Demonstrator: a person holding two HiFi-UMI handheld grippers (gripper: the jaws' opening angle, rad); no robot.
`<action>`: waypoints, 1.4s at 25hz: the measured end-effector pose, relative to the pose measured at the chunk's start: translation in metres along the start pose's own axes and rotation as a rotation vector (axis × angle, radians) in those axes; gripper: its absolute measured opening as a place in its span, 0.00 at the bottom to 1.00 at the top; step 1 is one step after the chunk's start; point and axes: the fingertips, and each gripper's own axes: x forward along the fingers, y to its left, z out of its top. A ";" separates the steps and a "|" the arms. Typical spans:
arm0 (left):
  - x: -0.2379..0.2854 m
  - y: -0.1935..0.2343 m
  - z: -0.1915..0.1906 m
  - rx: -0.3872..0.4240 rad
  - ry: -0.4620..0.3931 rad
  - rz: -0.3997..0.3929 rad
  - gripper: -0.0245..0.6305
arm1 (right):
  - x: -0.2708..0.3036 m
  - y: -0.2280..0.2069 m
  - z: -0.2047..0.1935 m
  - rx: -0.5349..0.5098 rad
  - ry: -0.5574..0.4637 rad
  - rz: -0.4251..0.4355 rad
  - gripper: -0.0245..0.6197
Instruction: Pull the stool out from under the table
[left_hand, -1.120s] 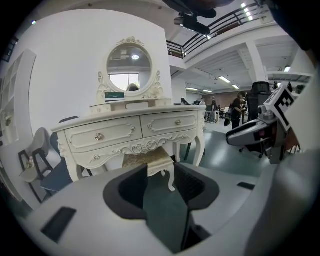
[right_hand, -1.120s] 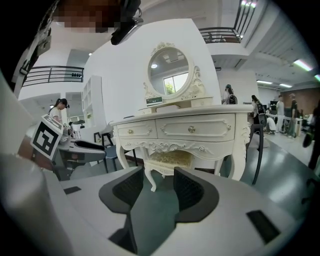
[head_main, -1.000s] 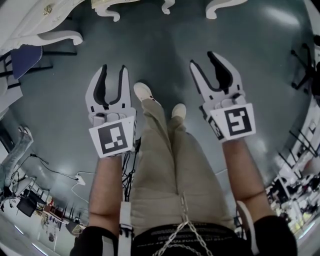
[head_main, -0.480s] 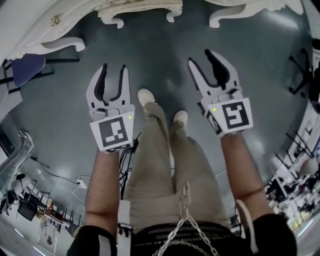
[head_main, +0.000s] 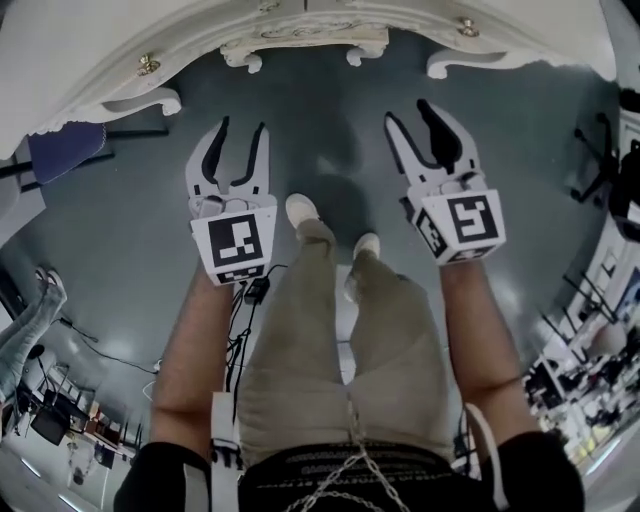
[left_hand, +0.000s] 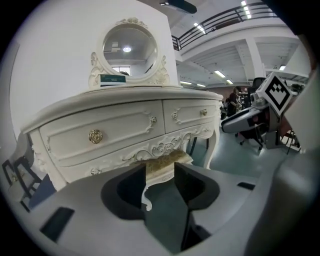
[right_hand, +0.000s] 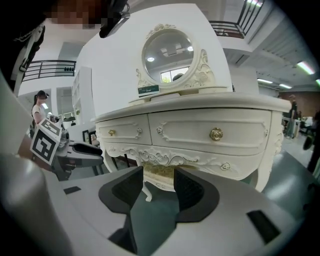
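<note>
Left hand-held gripper (head_main: 242, 130) and right hand-held gripper (head_main: 410, 115) both part-open, empty, near the table (head_main: 90, 50); likely lining up on stool (head_main: 305, 45) tucked under it.

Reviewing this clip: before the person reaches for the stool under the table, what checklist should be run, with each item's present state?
1. Left tool open and empty: ok.
2. Right tool open and empty: ok.
3. Stool in view, tucked under the table: ok.
4. Both tools close enough to grip the stool: not ok, both hang short of it, in the air.
5. Stool's rear legs free to slide out: cannot tell, hidden under the table.
</note>
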 end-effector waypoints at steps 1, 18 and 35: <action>0.006 0.005 -0.002 -0.010 -0.008 -0.003 0.29 | 0.007 -0.002 0.001 0.008 -0.006 -0.002 0.30; 0.120 0.015 -0.085 0.007 0.165 -0.030 0.30 | 0.113 -0.066 -0.096 -0.067 0.194 0.043 0.33; 0.213 0.049 -0.141 0.105 0.384 0.024 0.33 | 0.189 -0.125 -0.140 -0.234 0.357 -0.007 0.42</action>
